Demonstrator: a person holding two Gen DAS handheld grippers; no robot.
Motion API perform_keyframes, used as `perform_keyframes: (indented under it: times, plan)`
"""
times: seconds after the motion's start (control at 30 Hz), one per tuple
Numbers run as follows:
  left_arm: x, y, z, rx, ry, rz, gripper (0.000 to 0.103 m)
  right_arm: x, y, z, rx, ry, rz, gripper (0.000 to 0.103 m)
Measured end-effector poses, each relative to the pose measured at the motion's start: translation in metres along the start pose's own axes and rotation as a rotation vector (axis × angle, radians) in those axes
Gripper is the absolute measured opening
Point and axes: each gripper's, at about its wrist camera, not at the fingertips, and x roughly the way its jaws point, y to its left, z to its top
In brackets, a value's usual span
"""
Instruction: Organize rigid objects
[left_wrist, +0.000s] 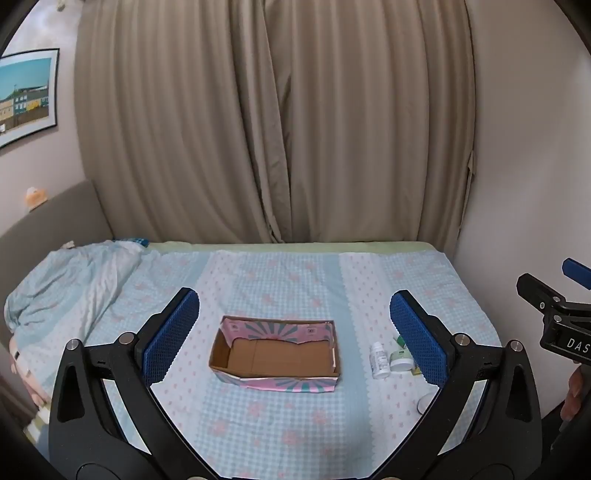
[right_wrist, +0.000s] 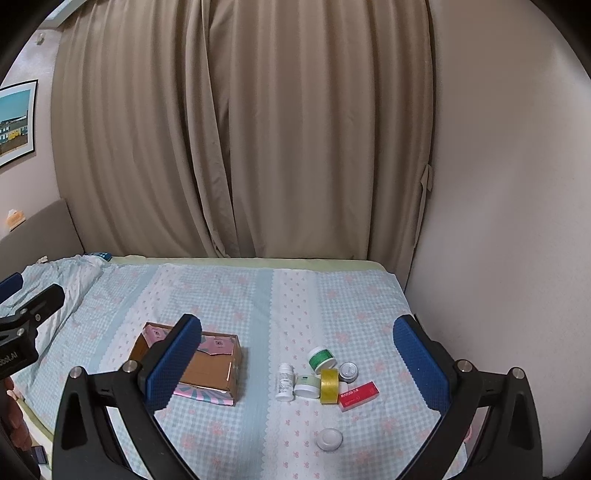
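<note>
An open cardboard box (left_wrist: 275, 354) with pink patterned sides sits on the bed; it also shows in the right wrist view (right_wrist: 207, 365). To its right lies a cluster: a white bottle (right_wrist: 285, 382), a pale jar (right_wrist: 307, 386), a green jar (right_wrist: 320, 358), a yellow tape roll (right_wrist: 329, 386), a small grey tin (right_wrist: 349, 372), a red box (right_wrist: 359, 396) and a white round lid (right_wrist: 328, 438). My left gripper (left_wrist: 295, 339) is open and empty above the box. My right gripper (right_wrist: 297, 365) is open and empty above the cluster.
The checked bedsheet (right_wrist: 258, 302) covers the bed. A crumpled blanket (left_wrist: 66, 280) lies at the left. Beige curtains (left_wrist: 273, 122) hang behind, and a wall (right_wrist: 498, 221) borders the bed's right side.
</note>
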Motion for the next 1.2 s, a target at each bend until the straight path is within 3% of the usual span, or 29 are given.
perform_keyframes:
  times: [1.2]
  plan:
    - [0.0019,0.0031,0.0044,0.002,-0.008,-0.002,0.103,0.0048,0.0053,-0.0003,-0.002,0.000,0.011,0.103]
